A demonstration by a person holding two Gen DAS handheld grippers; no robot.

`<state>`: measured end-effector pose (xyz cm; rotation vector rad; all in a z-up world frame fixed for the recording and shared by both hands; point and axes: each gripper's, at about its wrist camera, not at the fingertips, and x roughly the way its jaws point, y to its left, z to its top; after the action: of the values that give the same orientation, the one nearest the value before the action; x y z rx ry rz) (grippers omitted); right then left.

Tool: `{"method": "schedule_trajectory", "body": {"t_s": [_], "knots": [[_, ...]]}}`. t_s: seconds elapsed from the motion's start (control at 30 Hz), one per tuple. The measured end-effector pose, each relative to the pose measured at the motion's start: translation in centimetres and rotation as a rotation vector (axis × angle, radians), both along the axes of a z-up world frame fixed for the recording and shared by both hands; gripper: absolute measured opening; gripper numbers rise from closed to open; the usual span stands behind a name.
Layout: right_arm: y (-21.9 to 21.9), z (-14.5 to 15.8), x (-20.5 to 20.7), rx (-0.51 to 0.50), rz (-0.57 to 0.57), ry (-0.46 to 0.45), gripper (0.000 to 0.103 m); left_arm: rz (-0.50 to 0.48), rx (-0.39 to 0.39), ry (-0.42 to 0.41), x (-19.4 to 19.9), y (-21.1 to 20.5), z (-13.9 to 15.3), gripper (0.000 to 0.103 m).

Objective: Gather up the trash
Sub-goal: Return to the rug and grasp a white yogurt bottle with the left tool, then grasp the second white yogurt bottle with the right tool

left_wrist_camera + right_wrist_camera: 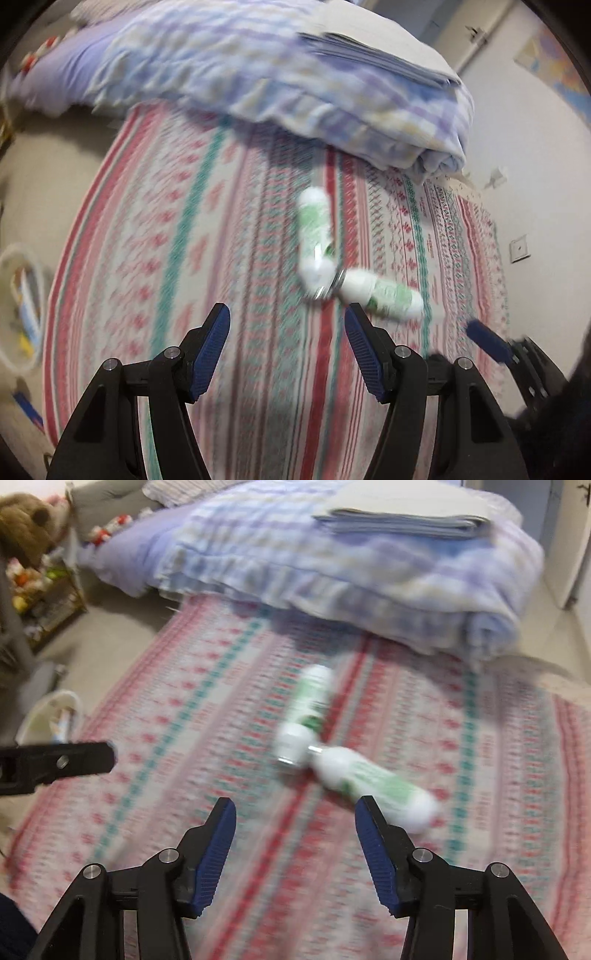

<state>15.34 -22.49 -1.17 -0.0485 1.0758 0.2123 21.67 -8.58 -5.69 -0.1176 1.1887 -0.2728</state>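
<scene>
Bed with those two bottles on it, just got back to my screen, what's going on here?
A person holds a hand-held gripper in each hand over the patterned bedsheet. Both the left hand-held gripper and the right hand-held gripper are open and empty. Two white-and-green bottles lie on the sheet, necks meeting: the far bottle and the near bottle, neither picked up yet. A folded checked quilt lies beyond them, and a white bin sits on the floor beside the bed. The pictures are blurred.
</scene>
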Motion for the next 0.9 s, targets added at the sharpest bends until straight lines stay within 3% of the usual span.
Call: {"method": "schedule_trajectory", "body": {"t_s": [0.17,0.33,0.37,0.43,0.53,0.6,0.7,0.9], "knots": [[-3.9,-1.3,0.6,-0.055,-0.075,0.04,0.059,-0.028,0.018,0.052,5.0,-3.6,-3.6,0.067],[-5.8,-2.3,1.4,-0.069,-0.109,0.078,0.059,-0.026,0.043,0.07,7.6,-4.9,-6.3,0.067],[-6.1,-2.6,1.6,-0.067,-0.11,0.09,0.059,-0.02,0.042,0.077,7.7,-5.0,-6.8,0.064],[-6.3,-3.1,2.0,-0.082,-0.111,0.101,0.06,-0.02,0.03,0.101,8.0,-4.8,-7.8,0.038],[-6.5,-4.1,2.6,-0.091,-0.102,0.119,0.061,-0.066,0.062,0.103,7.9,-5.1,-8.1,0.038],[-6.2,-4.8,2.9,-0.091,-0.077,0.129,0.062,-0.078,0.058,0.116,7.8,-4.6,-8.1,0.038],[-5.0,-6.1,3.2,-0.111,-0.015,0.146,0.072,-0.05,0.063,0.124,7.5,-2.5,-7.7,0.038],[-2.6,-7.3,4.7,-0.167,0.071,0.119,0.073,0.018,0.001,0.169,6.0,2.5,-7.1,0.038]]}}
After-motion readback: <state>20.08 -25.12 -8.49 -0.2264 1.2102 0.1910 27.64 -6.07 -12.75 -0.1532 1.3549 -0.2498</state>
